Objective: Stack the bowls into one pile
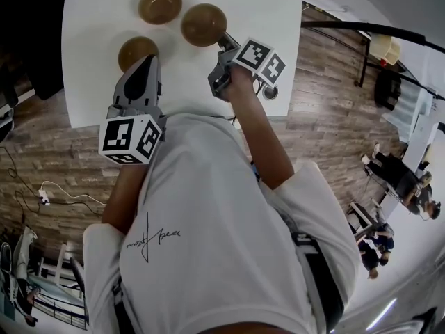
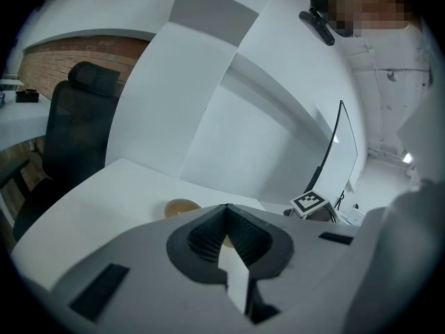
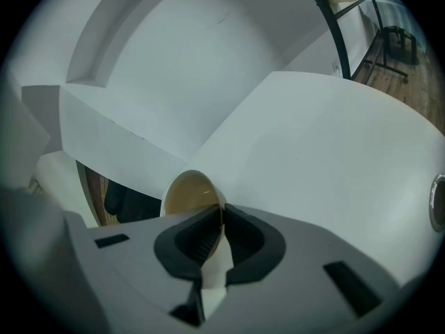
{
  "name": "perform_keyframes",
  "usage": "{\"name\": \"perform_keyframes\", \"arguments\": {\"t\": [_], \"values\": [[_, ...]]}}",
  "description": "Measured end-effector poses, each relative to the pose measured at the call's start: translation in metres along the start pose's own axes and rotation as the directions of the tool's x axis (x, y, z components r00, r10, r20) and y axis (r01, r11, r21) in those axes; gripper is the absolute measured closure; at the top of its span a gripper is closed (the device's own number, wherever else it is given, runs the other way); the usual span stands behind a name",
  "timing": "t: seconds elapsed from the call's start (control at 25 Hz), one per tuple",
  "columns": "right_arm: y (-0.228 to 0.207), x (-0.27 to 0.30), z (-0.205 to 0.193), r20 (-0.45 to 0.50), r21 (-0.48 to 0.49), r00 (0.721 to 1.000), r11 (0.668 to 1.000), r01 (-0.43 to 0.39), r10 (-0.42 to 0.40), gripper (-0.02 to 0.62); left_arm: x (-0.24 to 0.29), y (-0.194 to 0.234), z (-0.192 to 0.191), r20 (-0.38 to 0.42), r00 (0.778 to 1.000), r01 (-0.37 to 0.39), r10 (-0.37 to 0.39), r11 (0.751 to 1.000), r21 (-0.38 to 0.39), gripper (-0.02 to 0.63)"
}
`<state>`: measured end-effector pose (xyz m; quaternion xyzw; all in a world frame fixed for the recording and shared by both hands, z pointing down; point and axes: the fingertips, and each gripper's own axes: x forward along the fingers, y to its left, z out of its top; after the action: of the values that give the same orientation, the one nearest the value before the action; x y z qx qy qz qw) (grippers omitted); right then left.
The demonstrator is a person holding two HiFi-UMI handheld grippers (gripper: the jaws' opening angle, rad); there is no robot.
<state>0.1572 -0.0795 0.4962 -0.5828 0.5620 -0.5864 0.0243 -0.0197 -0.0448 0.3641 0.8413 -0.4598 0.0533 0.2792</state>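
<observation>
Three brown bowls are on or over the white table (image 1: 90, 61). One bowl (image 1: 159, 5) sits at the far side. A second bowl (image 1: 204, 24) has its near rim pinched by my right gripper (image 1: 221, 44). In the right gripper view this bowl (image 3: 189, 190) tilts with its inside facing the camera, and the right gripper (image 3: 222, 213) is shut on its rim. The third bowl (image 1: 133, 51) lies just left of the tip of my left gripper (image 1: 147, 61). In the left gripper view the left gripper (image 2: 226, 209) has its tips together with nothing held, and a bowl (image 2: 182, 206) shows beyond it.
The table's near edge runs just under both grippers, with wood floor below. A round grommet (image 1: 270, 92) sits in the table near the right front corner. A black chair (image 2: 76, 131) stands past the table's left side. People stand far off at the right.
</observation>
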Motion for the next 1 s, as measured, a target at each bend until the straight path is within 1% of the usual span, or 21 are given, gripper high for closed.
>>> {"name": "perform_keyframes", "arguments": {"t": [0.16, 0.28, 0.44, 0.68, 0.88, 1.0], "values": [[0.014, 0.001, -0.005, -0.014, 0.012, 0.999, 0.999, -0.03, 0.03, 0.569, -0.008, 0.007, 0.003, 0.018, 0.999, -0.027, 0.027, 1.0, -0.002, 0.6], [0.025, 0.0, -0.009, -0.022, 0.0, 0.999, 0.999, -0.046, 0.046, 0.569, -0.013, 0.015, 0.006, 0.028, 0.998, -0.051, 0.052, 0.999, -0.014, 0.6], [0.039, 0.001, -0.019, -0.057, 0.013, 0.995, 0.996, -0.085, 0.086, 0.569, -0.022, 0.022, 0.009, 0.04, 0.997, -0.07, 0.071, 0.997, -0.034, 0.6], [0.053, 0.002, -0.033, -0.096, -0.022, 0.989, 0.993, -0.113, 0.11, 0.569, -0.033, 0.026, 0.006, 0.043, 0.995, -0.09, 0.092, 0.995, -0.047, 0.6], [0.063, 0.006, -0.051, -0.158, -0.058, 0.979, 0.989, -0.137, 0.126, 0.569, -0.035, 0.029, 0.006, 0.049, 0.991, -0.12, 0.121, 0.993, -0.022, 0.6], [0.071, 0.006, -0.059, -0.187, -0.076, 0.973, 0.986, -0.151, 0.135, 0.569, -0.037, 0.03, 0.006, 0.055, 0.989, -0.135, 0.136, 0.991, -0.02, 0.6]]}}
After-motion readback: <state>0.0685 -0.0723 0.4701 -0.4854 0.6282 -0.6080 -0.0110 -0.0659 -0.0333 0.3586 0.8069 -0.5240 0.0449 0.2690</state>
